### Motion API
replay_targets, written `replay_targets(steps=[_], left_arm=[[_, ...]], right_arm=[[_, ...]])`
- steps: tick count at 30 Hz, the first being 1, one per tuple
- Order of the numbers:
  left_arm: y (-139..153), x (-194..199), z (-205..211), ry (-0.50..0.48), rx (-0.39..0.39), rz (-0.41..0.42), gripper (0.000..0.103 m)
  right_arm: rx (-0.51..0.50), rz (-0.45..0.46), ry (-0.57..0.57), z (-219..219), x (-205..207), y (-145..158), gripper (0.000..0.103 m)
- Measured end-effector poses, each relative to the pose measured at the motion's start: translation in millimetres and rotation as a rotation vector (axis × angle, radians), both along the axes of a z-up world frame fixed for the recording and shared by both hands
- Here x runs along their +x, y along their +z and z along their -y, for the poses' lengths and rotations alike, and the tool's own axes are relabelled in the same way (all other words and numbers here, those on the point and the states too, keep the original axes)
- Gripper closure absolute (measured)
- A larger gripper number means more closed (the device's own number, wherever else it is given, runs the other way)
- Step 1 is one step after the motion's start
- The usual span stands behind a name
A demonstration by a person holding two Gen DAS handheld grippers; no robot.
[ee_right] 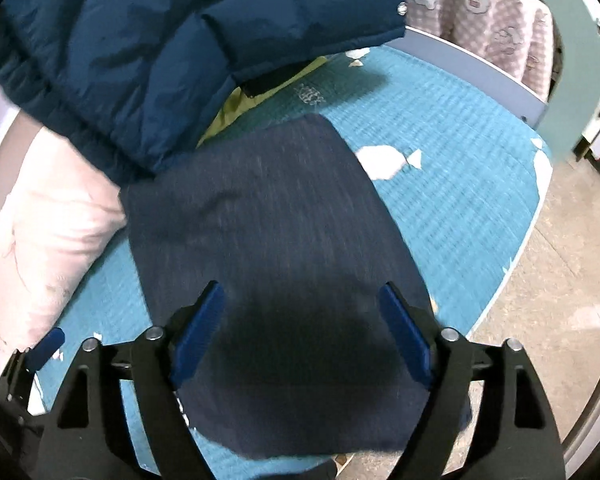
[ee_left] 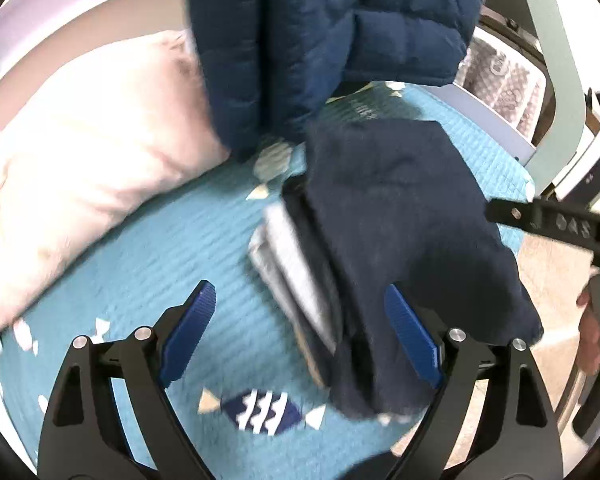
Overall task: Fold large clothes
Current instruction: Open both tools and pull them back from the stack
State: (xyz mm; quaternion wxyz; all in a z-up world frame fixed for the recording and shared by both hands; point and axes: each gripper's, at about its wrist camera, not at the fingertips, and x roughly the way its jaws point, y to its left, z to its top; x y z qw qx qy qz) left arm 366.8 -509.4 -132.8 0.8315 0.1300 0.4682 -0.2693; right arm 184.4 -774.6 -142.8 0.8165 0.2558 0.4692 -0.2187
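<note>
With dark navy folded garment (ee_right: 276, 248) lying flat on teal bedspread (ee_right: 460, 152) near bed's front edge, both tools hover above it, released. Left gripper (ee_left: 300, 336): blue fingers (ee_left: 190, 328) spread wide, nothing between. Right gripper (ee_right: 300, 332): same, spread over garment's near end, not touching. Garment sits atop grey-and-dark folded stack (ee_left: 296, 268). Blue puffer jacket (ee_right: 172, 40) heaped behind, pink pillow (ee_left: 80, 152) beside. Likely next: take jacket; grasp at hem corners, lift clear, avoid dragging across finished stack.
</note>
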Motion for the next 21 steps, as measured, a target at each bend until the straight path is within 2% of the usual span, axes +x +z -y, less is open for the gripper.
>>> replay_targets(steps=[4,7,10,13,15,17,21], left_arm=[[2,-24,-40,0.048,0.003,0.013,0.016],[5,-46,-67,0.063,0.022,0.034,0.016],[11,-65,-93,0.067,-0.003,0.03,0.016],[20,-87,-123,0.09,-0.03,0.059,0.016],[25,-101,-143,0.088,-0.05,0.062,0.015],[31,-115,-163,0.108,-0.063,0.087,0.015],[49,-145,-203,0.123,-0.091,0.15,0.015]], right_arm=[[-0.067,0.041,-0.012,-42,-35,3,0.019],[-0.072,0.064,0.002,-72,-55,5,0.019],[-0.088,0.096,0.018,-106,-78,10,0.019],[-0.188,0.125,0.031,-144,-98,25,0.018],[-0.218,0.173,0.037,-169,-114,36,0.018],[-0.215,0.232,0.048,-194,-129,45,0.017],[-0.266,0.264,0.047,-237,-149,62,0.017]])
